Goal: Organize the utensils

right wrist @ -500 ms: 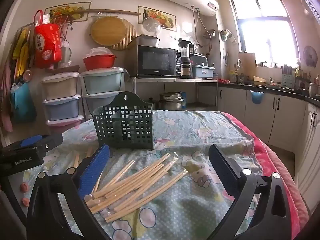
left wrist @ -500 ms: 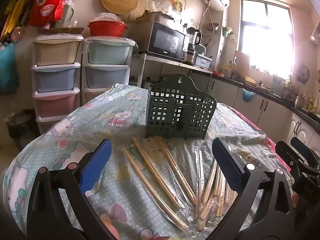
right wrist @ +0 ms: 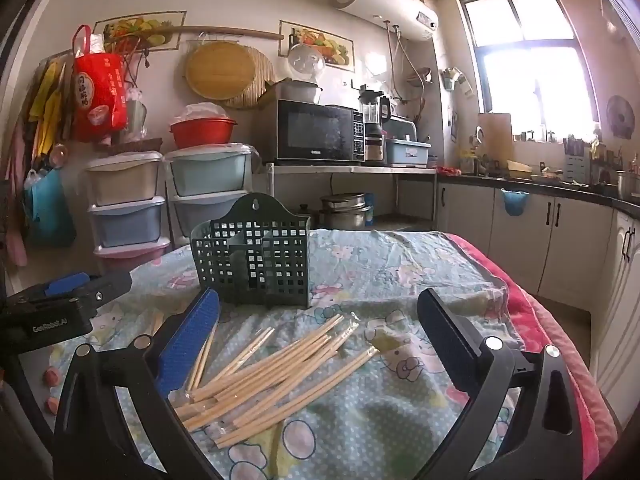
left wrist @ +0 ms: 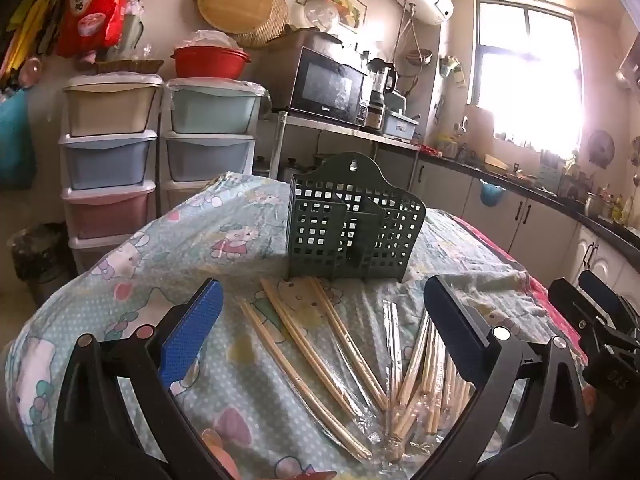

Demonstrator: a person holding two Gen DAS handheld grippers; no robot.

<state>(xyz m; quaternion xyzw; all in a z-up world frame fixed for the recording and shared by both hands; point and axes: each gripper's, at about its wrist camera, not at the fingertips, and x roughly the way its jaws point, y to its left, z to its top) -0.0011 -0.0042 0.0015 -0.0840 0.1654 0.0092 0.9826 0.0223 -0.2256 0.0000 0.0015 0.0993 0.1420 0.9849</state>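
Note:
A dark green perforated utensil holder (left wrist: 352, 236) stands upright on the table; it also shows in the right wrist view (right wrist: 256, 256). Several wooden chopsticks in clear wrappers (left wrist: 320, 344) lie scattered in front of it, and as a loose pile in the right wrist view (right wrist: 276, 368). My left gripper (left wrist: 324, 320) is open and empty, hovering above the chopsticks. My right gripper (right wrist: 320, 324) is open and empty above the pile. The right gripper appears at the left view's right edge (left wrist: 600, 320); the left gripper appears at the right view's left edge (right wrist: 60, 300).
The table wears a cartoon-print cloth (right wrist: 400, 264) with a red blanket edge (right wrist: 552, 344) at right. Stacked plastic drawers (left wrist: 108, 160), a microwave (right wrist: 316, 132) on a shelf and kitchen counters (right wrist: 540, 192) stand beyond the table.
Both grippers have shifted only slightly; the holder and chopsticks lie as before.

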